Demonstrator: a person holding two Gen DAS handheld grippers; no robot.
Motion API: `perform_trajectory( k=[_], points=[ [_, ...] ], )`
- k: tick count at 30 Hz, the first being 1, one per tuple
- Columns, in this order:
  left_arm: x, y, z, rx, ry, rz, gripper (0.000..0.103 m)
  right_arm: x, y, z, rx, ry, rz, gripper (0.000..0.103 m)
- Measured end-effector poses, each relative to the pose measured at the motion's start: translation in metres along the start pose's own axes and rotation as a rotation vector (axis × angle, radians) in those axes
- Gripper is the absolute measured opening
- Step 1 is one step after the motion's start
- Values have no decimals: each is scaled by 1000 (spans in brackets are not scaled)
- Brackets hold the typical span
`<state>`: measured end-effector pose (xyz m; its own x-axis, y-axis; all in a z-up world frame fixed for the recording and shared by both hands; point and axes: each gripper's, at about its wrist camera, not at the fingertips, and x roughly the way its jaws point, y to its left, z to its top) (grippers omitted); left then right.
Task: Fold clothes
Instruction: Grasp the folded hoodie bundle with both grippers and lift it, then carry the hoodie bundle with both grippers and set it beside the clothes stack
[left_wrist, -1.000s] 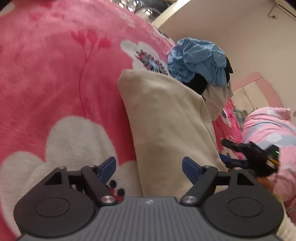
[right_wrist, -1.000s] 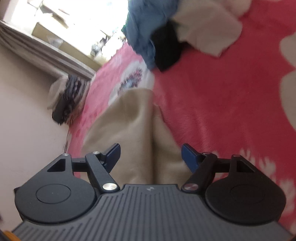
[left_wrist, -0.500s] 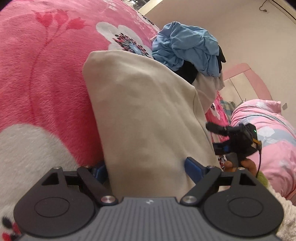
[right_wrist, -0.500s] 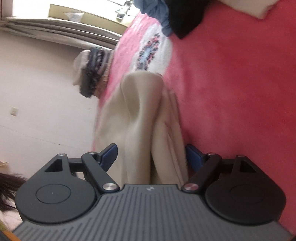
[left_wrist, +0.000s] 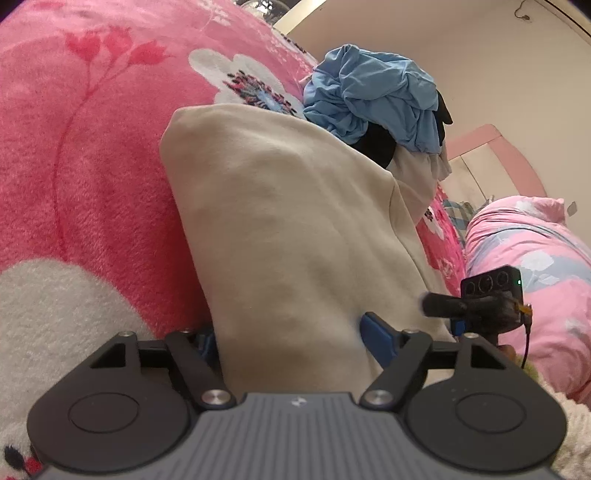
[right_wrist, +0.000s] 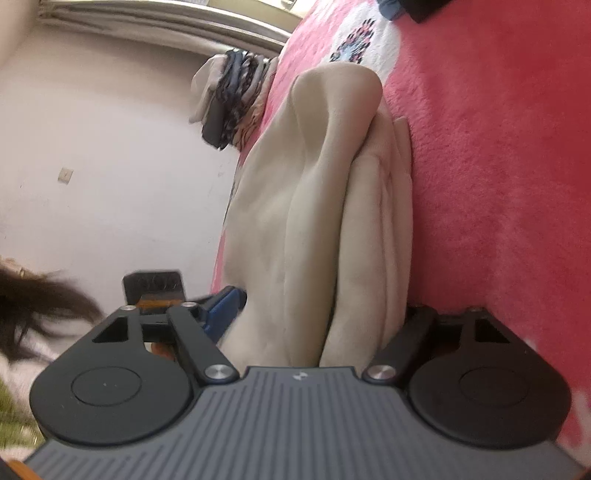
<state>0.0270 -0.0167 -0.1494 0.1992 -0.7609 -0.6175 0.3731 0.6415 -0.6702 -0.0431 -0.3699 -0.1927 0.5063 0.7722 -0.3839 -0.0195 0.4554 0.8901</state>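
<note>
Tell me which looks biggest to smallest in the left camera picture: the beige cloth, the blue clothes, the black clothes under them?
1. Beige cloth, biggest by far, though it lies nearest the camera, which makes it look larger.
2. Blue clothes, crumpled in a heap.
3. Black clothes, smallest; they are mostly hidden, so their real size is unclear.

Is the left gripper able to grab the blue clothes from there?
Probably not yet. The left gripper has just been closing around the beige garment, and the blue clothes lie beyond its far end.

Soft daylight fills the room; the window (right_wrist: 166, 14) glares white, fisheye edges bend, and hair (right_wrist: 40, 295) blurs.
</note>
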Motion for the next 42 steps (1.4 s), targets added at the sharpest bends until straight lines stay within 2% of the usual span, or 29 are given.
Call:
perform_trajectory(
  k=[3,6,8,11,16,18,22,26,31,34,36,38,40,41,42],
  points=[
    [-6,-1,-1,-17,-23,3,56,13,10,4,-6,-9,-46,52],
    [-16,-8,-2,8,-46,-7,49,12,33,-4,-58,-32,-72,49],
    [-26,-12,-2,20,-66,-14,47,9,52,-9,-89,-59,-78,48],
    [-47,-7,0,-15,-105,-31,45,13,81,-16,-141,-69,-109,48],
    [-106,19,7,-46,-201,-1,44,46,122,-25,-205,-72,-86,48],
    [-131,32,13,-53,-242,23,44,69,134,-23,-214,-68,-59,48],
    [-190,73,49,-56,-307,136,44,136,164,-9,-222,-56,0,48],
    [-247,118,102,-46,-359,260,44,226,197,13,-220,-52,75,48],
    [-291,169,179,-48,-376,366,45,331,237,51,-185,-56,138,48],
    [-301,200,217,-16,-359,388,48,371,252,68,-172,-69,152,48],
    [-297,229,234,-21,-344,394,56,398,249,77,-124,-78,145,48],
    [-277,267,236,-58,-289,442,64,426,237,85,-51,-78,130,48],
    [-253,305,231,-139,-217,514,67,453,213,81,-6,-41,42,50],
    [-246,320,225,-175,-209,523,82,466,201,78,1,-12,-24,49],
    [-249,322,221,-188,-242,509,84,472,188,73,-4,-4,-48,46]
  ],
)
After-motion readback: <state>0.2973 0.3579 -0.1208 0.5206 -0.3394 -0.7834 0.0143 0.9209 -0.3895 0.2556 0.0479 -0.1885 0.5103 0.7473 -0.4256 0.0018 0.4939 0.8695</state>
